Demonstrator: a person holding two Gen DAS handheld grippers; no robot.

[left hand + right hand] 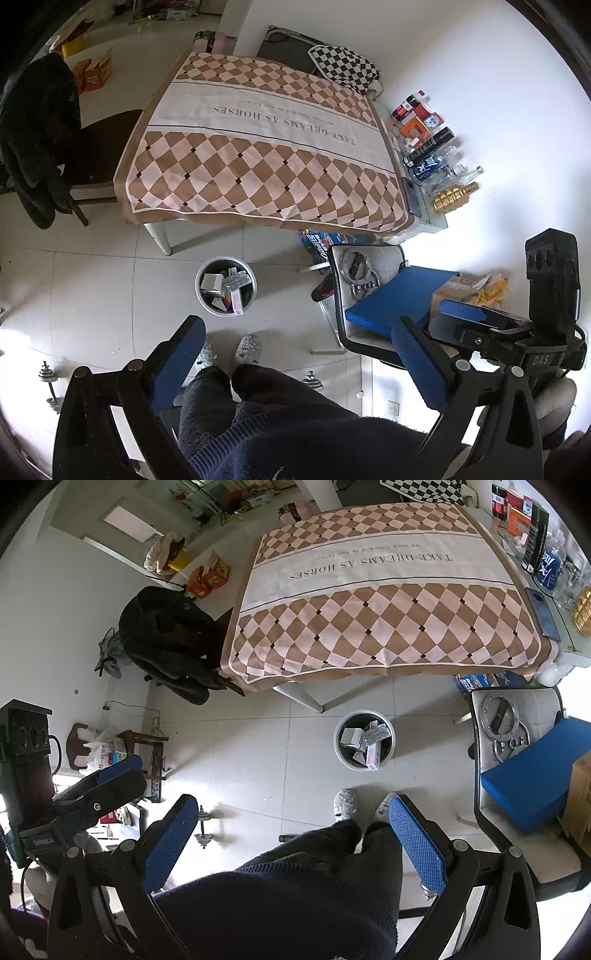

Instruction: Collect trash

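Note:
A round grey trash bin (226, 286) stands on the tiled floor by the table's front leg, filled with small cartons and blister packs; it also shows in the right wrist view (364, 740). My left gripper (299, 345) is open and empty, held high above the person's legs, well back from the bin. My right gripper (293, 821) is open and empty too, held beside it at the same height. The right gripper also shows at the right edge of the left wrist view (461, 317), and the left gripper shows at the left of the right wrist view (122, 775).
A table with a checkered cloth (258, 147) stands beyond the bin; bottles and cans (428, 147) line its wall side. A chair (369, 295) at right holds a blue box (399, 299) and metal rings. A chair with a black coat (37, 140) is at left. Dumbbells (205, 825) lie on the floor.

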